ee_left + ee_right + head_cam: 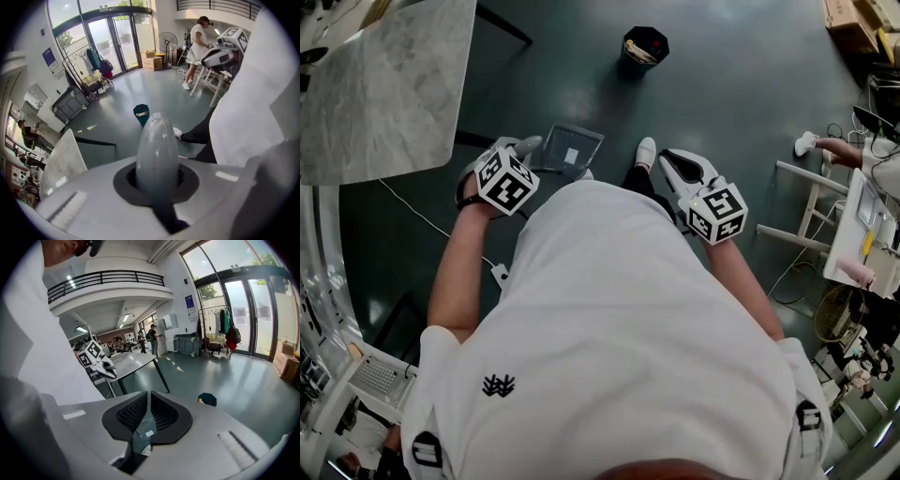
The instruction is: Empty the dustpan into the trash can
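Floor (741,103): dark grey-green and glossy; was lit by daylight.
Table (375,84): was topped with pale marble.
Doors (112,42): were glazed; trees were seen beyond.
Clothes rack (89,61): was hung with garments near the doors.
Balcony (108,280): was railed in black.

Before the person (619,319), the dustpan (572,148); beyond it on the floor (741,84), the trash can (645,45); table (384,84) at left.

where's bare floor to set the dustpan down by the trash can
Bare floor lies between the dustpan and trash can, and right of the can. Crowded: marble table at left, white desk and stool at right.
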`<state>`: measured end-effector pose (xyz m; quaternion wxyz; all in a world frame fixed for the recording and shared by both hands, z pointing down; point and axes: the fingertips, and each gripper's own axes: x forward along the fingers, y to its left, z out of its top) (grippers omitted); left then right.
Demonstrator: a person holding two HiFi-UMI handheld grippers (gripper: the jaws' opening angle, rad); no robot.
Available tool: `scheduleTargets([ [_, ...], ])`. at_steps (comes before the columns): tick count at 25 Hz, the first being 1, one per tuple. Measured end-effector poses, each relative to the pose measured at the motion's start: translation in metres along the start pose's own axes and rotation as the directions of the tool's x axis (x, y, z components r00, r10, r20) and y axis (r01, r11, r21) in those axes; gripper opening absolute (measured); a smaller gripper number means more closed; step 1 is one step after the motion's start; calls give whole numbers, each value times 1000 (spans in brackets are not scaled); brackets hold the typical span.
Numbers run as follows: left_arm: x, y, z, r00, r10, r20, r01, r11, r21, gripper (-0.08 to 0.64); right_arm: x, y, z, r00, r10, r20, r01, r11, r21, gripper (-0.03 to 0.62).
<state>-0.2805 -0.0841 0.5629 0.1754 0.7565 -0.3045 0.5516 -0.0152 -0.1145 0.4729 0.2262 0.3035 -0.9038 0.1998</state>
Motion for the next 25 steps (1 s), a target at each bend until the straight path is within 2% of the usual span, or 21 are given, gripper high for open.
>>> scheduleTargets([
  [25,-1,-4,1,1000,9,16,-9,1000,1,58,1,4,0,1000,-6,8,6,1000,-10,26],
])
